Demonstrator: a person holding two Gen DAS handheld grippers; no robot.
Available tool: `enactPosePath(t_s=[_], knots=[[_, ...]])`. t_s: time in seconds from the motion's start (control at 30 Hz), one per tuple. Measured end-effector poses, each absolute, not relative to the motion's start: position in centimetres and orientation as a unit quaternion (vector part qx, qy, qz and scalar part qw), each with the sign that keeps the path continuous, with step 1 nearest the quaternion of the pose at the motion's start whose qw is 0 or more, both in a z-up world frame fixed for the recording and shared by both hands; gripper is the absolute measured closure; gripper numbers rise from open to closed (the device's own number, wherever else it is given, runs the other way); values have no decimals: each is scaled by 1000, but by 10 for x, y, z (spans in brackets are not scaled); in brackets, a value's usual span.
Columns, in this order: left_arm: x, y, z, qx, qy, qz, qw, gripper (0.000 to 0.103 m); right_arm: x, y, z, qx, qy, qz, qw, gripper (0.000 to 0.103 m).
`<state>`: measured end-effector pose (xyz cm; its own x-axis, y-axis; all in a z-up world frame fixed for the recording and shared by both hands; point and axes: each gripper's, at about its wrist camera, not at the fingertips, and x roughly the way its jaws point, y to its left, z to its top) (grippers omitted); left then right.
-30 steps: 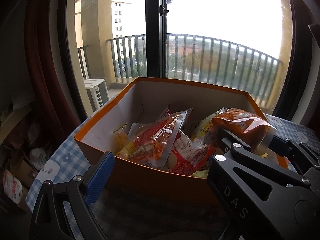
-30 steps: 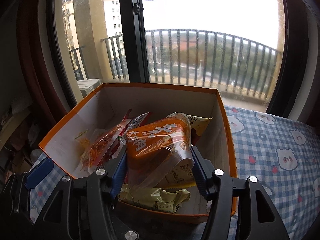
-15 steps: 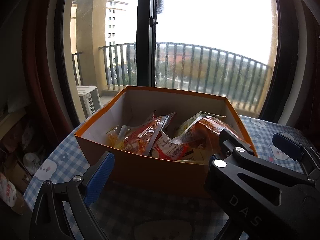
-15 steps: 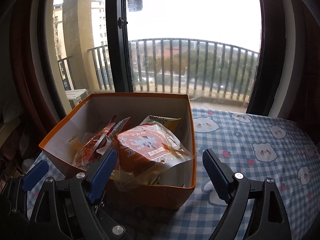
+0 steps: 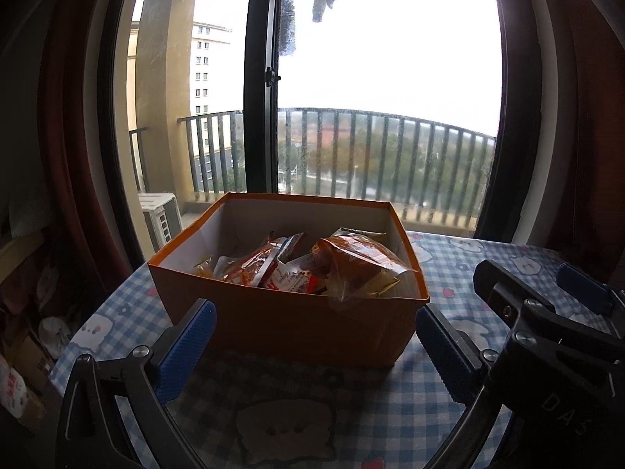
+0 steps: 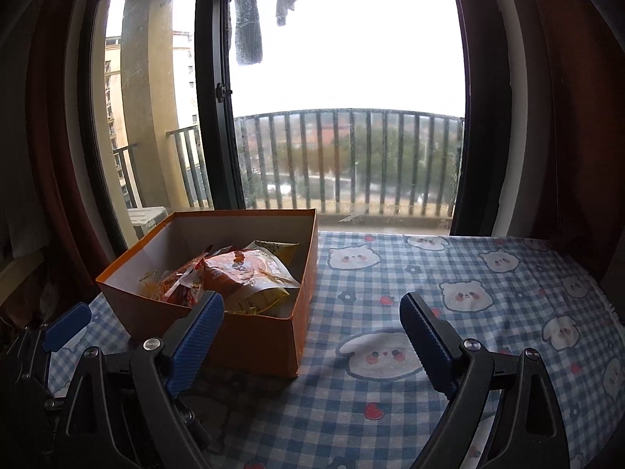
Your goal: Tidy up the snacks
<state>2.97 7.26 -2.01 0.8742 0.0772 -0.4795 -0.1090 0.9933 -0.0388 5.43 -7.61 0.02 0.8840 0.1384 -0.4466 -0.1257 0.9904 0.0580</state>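
An orange cardboard box (image 5: 289, 324) (image 6: 250, 336) stands on the table, holding several snack packets. A big orange packet (image 5: 351, 262) (image 6: 242, 269) lies on top at the box's right side, with red packets (image 5: 258, 269) to its left and a yellow packet (image 6: 273, 250) behind. My left gripper (image 5: 312, 312) hangs in front of the box, apart from it; its jaws are opening with nothing between them. My right gripper (image 6: 312, 300) is open and empty, in front of the box's right corner. It also shows at the right of the left wrist view as the right gripper (image 5: 539, 285).
A blue checked tablecloth (image 6: 429, 273) with bear prints covers the table, bare to the right of the box. Behind the box is a large window (image 5: 390, 78) with a balcony railing. Dark curtains flank it. Bags and cartons (image 5: 23, 351) lie on the floor at left.
The right gripper let go of the orange packet, which now lies in the box. Both grippers drew back from the box and rose a little, jaws wider.
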Motion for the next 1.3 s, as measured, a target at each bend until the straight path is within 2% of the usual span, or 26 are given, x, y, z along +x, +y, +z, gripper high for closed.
enactPosePath(t_s=[0.57, 0.8, 1.3], knots=[[-27, 16, -4, -42, 194, 26, 980, 1, -17, -181, 1, 33, 176, -25, 984, 10], [-38, -1, -6, -9, 188, 21, 982, 0, -25, -188, -6, 31, 181, -24, 983, 10], [-37, -2, -9, -12, 202, 13, 979, 0, -25, -183, -8, 23, 189, -26, 981, 9]])
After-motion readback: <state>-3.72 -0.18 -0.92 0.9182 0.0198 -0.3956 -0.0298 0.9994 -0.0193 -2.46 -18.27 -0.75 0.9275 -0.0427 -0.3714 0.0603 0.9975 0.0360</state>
